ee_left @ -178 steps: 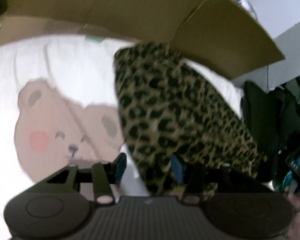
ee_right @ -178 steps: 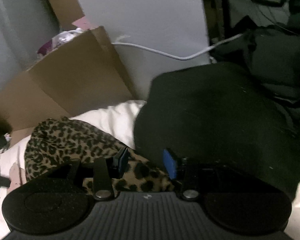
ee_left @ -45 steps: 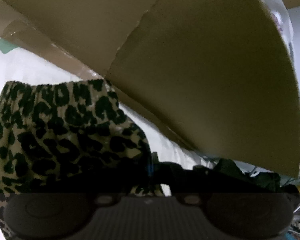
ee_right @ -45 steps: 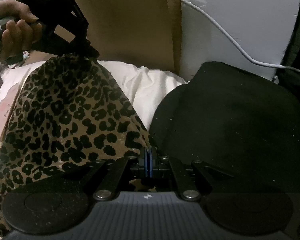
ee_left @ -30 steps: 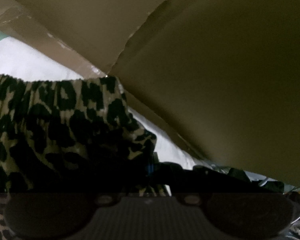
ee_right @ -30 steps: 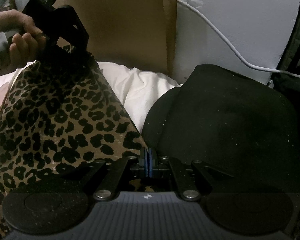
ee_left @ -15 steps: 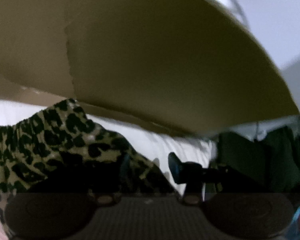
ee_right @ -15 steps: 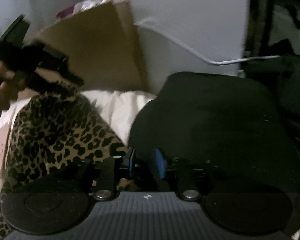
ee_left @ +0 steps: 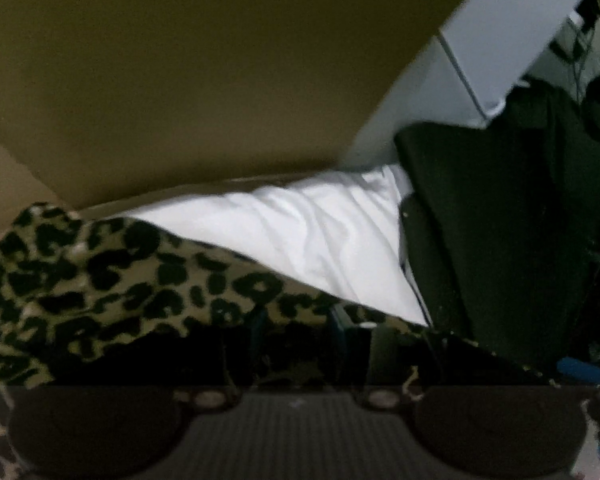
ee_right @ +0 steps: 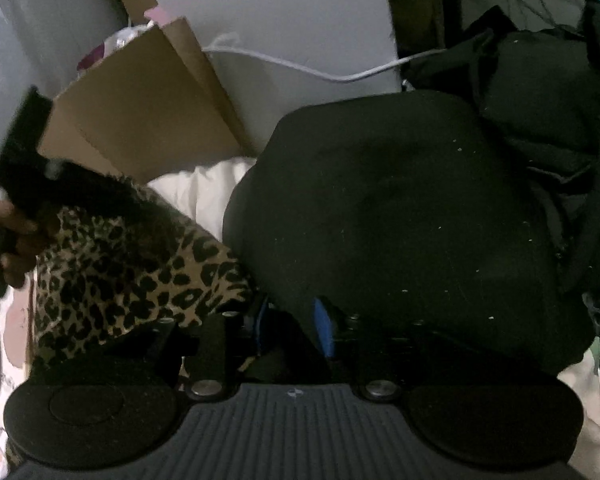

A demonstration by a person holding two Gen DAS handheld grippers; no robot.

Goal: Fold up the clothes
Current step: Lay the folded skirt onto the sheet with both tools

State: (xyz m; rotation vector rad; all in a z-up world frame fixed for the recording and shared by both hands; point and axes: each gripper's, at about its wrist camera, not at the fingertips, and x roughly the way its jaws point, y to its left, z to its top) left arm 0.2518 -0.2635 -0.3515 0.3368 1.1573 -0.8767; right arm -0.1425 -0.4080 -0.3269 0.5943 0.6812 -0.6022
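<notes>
The leopard-print garment (ee_right: 132, 264) lies on white bedding (ee_left: 320, 240) beside a black cushion (ee_right: 400, 216), with the left tool (ee_left: 300, 328) and right tool (ee_right: 290, 324) both spread apart, gripping nothing.
</notes>
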